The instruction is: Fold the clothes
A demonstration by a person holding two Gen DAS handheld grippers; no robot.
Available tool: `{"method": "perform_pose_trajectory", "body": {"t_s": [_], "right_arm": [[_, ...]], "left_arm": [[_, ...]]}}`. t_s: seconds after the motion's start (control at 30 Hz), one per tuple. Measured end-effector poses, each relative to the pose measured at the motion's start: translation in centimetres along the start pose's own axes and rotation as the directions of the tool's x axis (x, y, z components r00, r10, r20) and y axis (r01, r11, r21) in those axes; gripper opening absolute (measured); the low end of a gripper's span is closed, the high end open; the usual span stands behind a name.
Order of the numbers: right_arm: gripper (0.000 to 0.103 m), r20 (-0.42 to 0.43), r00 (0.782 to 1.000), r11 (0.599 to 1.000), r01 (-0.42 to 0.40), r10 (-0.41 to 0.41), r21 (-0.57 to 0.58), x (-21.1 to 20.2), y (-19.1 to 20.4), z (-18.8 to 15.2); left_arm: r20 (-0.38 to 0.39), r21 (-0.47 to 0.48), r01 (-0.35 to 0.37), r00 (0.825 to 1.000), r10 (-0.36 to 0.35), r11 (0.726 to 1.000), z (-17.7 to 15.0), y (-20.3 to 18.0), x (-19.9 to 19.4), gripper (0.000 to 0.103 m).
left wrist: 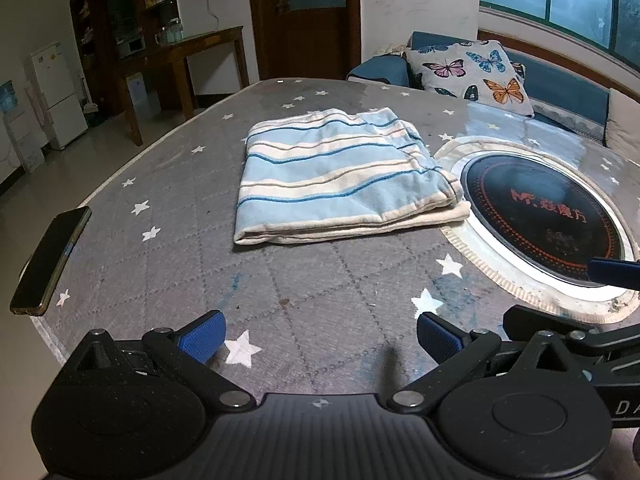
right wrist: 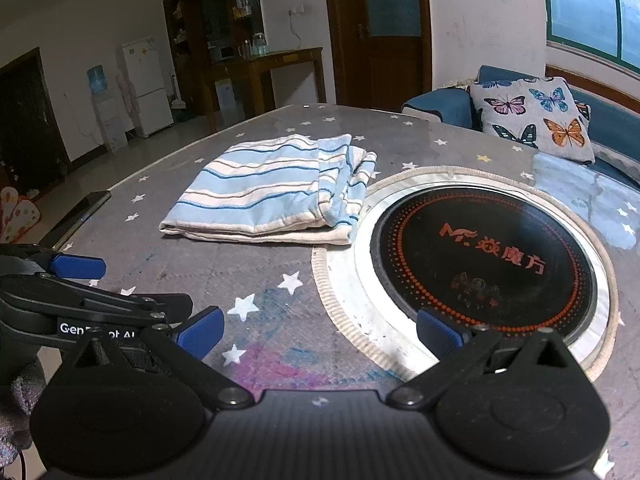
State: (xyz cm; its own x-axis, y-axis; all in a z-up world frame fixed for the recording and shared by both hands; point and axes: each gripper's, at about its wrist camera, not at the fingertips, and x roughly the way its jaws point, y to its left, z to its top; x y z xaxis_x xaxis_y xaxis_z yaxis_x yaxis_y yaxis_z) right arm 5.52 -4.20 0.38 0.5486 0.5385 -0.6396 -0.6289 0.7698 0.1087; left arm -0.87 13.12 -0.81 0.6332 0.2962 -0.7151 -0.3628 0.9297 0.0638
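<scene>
A blue and white striped garment (left wrist: 340, 176) lies folded into a flat rectangle on the grey star-patterned table cover (left wrist: 168, 248). In the right wrist view the same folded garment (right wrist: 276, 192) sits left of the round cooktop. My left gripper (left wrist: 320, 338) hovers open over the near part of the table, well short of the garment, with nothing between its blue pads. My right gripper (right wrist: 320, 334) is open too, empty, over the table's near edge beside the cooktop. The left gripper's blue fingers (right wrist: 78, 266) show at the left of the right wrist view.
A round black induction cooktop (right wrist: 484, 264) is set into the table right of the garment. A dark phone (left wrist: 50, 260) lies at the table's left edge. A blue sofa with a butterfly cushion (left wrist: 472, 70) stands behind; a wooden side table (left wrist: 188, 48) and fridge (left wrist: 54, 92) are farther left.
</scene>
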Motion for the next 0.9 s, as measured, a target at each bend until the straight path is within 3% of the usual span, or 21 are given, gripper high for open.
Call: {"method": "perform_pose_trajectory", "body": {"t_s": [0.9], "right_arm": [[0.103,-0.023,1.0,1.0,0.0,0.0,0.013,1.3,-0.2,-0.2]], "left_arm": [[-0.012,-0.005,-0.019,1.0,0.019,1.0,0.2,0.1,1.4,0.103]]}}
